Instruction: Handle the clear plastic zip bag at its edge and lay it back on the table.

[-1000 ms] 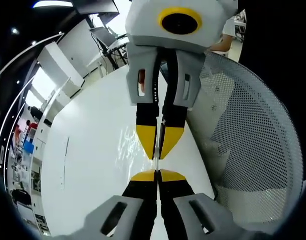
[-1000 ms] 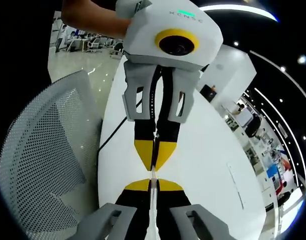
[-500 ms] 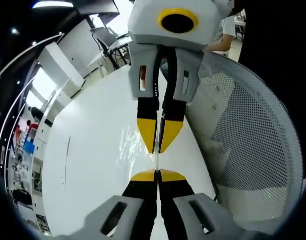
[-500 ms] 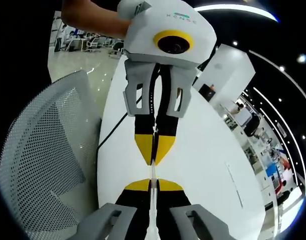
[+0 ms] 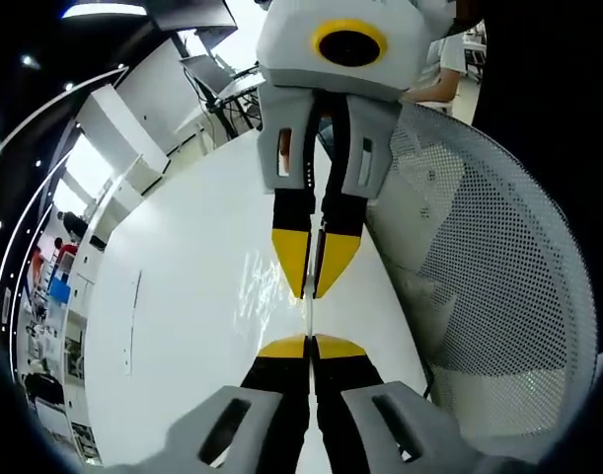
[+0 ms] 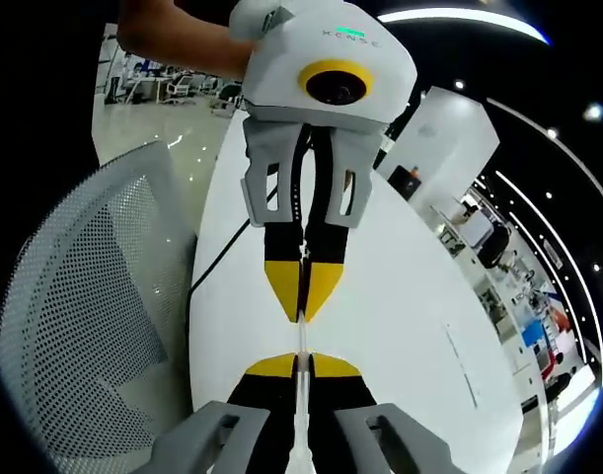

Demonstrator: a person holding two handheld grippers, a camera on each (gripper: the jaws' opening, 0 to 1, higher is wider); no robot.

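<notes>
The desk is plain glossy white. The zip bag is clear and colourless, showing as pale glints against the white; its edge reads as a thin whitish line. The left gripper has black fingers tipped in yellow, on a light grey mount. The right gripper is the same: yellow tips, black shanks, a grey-white body. The mesh chair back is white, dotted all over with small dark holes. A black cable crosses the white desk.

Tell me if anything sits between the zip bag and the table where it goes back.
Nothing visible does. Both grippers pinch the clear plastic zip bag by its edge above the white table, which looks bare beneath it. A mesh chair stands beside the table.
</notes>
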